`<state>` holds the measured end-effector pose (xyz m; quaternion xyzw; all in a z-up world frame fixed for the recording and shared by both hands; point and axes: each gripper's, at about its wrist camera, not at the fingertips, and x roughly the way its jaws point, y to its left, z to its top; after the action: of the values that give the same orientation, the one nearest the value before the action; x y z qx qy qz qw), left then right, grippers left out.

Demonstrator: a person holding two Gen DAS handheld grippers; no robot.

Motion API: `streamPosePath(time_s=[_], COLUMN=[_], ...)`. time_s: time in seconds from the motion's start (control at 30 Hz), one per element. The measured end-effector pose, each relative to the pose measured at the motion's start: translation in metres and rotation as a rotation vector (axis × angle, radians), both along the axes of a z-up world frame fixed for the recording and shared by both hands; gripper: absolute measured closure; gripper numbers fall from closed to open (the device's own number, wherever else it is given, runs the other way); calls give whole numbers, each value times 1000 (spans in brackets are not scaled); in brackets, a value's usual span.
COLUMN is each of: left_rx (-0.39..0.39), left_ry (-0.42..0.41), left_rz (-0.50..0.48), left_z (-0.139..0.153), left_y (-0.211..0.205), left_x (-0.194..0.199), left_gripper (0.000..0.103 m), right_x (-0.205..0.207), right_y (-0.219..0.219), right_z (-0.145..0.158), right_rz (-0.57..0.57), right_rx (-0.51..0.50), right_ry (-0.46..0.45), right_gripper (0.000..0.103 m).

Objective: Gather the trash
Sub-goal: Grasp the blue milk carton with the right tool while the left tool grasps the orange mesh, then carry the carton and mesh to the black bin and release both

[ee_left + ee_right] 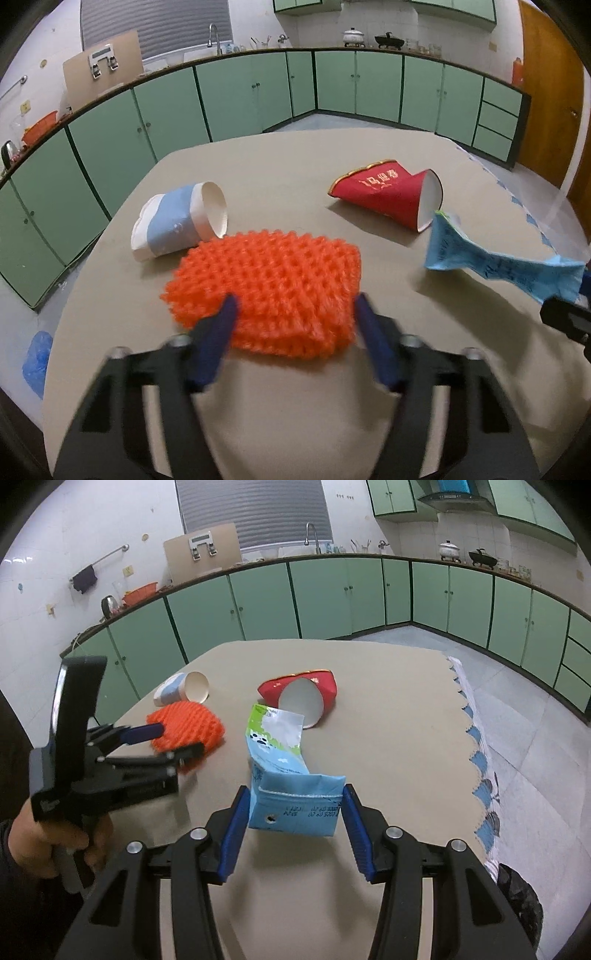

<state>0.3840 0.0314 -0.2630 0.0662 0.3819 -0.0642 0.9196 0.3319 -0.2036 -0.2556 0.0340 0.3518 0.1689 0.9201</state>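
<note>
An orange foam net (266, 284) lies on the beige table (288, 170). My left gripper (297, 306) has its blue pads against the net's two sides, shut on it; the right wrist view shows the same grip (173, 742). My right gripper (295, 794) is shut on a flattened blue milk carton (295, 805), held just above the table; the carton (498, 266) also shows at the right of the left wrist view. A blue-and-white paper cup (177, 225) lies on its side touching the net's far edge. A crushed red paper cup (388, 195) lies further right.
Green cabinets (240, 96) run round the far side of the room. A blue bag (37, 362) sits on the floor at the left. A patterned cloth (480, 775) hangs along the table's right edge, with a dark bag (517, 904) below it. A person's hand (55, 842) holds the left gripper.
</note>
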Motion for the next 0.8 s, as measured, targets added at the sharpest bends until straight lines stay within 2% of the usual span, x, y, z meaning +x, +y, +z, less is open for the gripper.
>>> streamPosePath(time_s=[0.03,0.07,0.1,0.4,0.8], left_rx=[-10,-14,-24,-79,-100], left_ry=[-10,-22,-29,-83,-138], left_rz=[-1,-2,-10,11,27], left_z=[2,4,6,38,90], left_y=[2,3,4,11,11], left_x=[-1,-3,-6,-32,-76], left_gripper=[65,71,84,86,86], right_x=[-1,-2,-3,-14,-28], right_y=[-1,-1,-2,-2,-6], right_z=[0,0,0,9,34], right_rz=[-1,-1,0,6,-3], right_rx=[1,2,3,15,40], right_ry=[1,2,1,-7,-34], right_gripper=[53,53,53,54,54])
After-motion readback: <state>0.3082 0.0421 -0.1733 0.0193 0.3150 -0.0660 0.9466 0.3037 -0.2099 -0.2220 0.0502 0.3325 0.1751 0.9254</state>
